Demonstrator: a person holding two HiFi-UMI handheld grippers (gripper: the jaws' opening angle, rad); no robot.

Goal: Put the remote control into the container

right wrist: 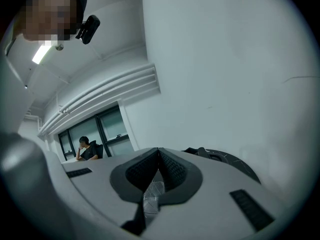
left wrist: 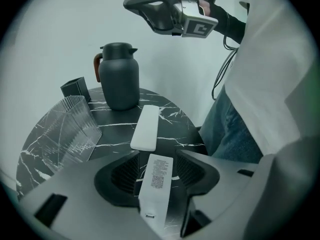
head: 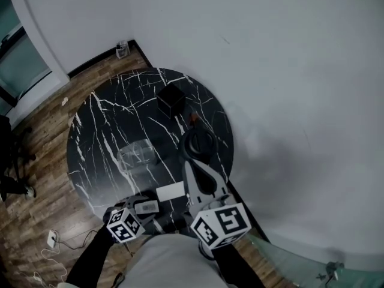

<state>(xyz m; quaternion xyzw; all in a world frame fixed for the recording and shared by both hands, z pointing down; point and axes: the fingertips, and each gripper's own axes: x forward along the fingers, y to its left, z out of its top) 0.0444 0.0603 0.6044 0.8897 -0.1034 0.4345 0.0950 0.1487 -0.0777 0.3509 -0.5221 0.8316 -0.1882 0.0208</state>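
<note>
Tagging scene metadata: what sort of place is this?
Probably an office lounge corner: a round black marble-pattern table on wood-look flooring by a plain white wall, and in the right gripper view a person seated by large windows.

round marble table and its surroundings
the black table, veined in white, stands on a wooden floor close by a plain white wall. a dark grey jug with a brown handle stands upright near the table's wall-side edge, and a small black box sits near it, not touching it. a white adapter with thin cables lies on the floor. far off, a person sits by dark windows.
</note>
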